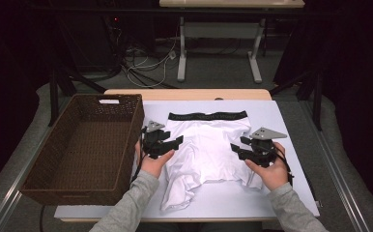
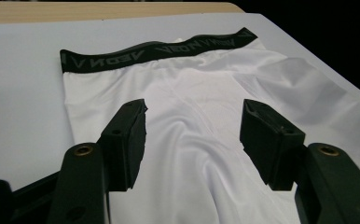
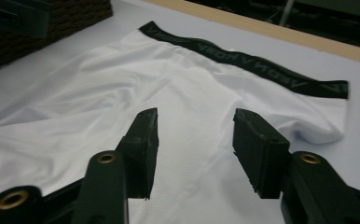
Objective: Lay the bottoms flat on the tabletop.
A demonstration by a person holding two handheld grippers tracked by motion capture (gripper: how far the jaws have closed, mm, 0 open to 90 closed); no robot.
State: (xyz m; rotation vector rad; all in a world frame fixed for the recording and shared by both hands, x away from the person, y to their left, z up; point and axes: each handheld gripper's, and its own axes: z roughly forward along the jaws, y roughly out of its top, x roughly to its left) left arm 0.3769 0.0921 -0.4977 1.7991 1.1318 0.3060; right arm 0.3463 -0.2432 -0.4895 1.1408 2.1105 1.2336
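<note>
- A brown wicker basket (image 1: 108, 112) is being kept at the table's left edge; nothing is being held inside it.
- White shorts (image 1: 208, 150) with a black waistband (image 1: 208, 116) are lying spread on the white table (image 1: 291, 125), just beside the basket.
- The left gripper (image 1: 167, 144) is being held wide open over the shorts' left side.
- The right gripper (image 1: 245, 147) is being held wide open over their right side.

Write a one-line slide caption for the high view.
Two open hand-held grippers, left and right, flank white shorts beside a wicker basket.

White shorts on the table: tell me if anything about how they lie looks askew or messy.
The white shorts lie mostly flat, black waistband straight at the far edge. The leg nearer the wicker basket is bunched and twisted, trailing toward the table's near edge. Both grippers are open above the fabric.
</note>
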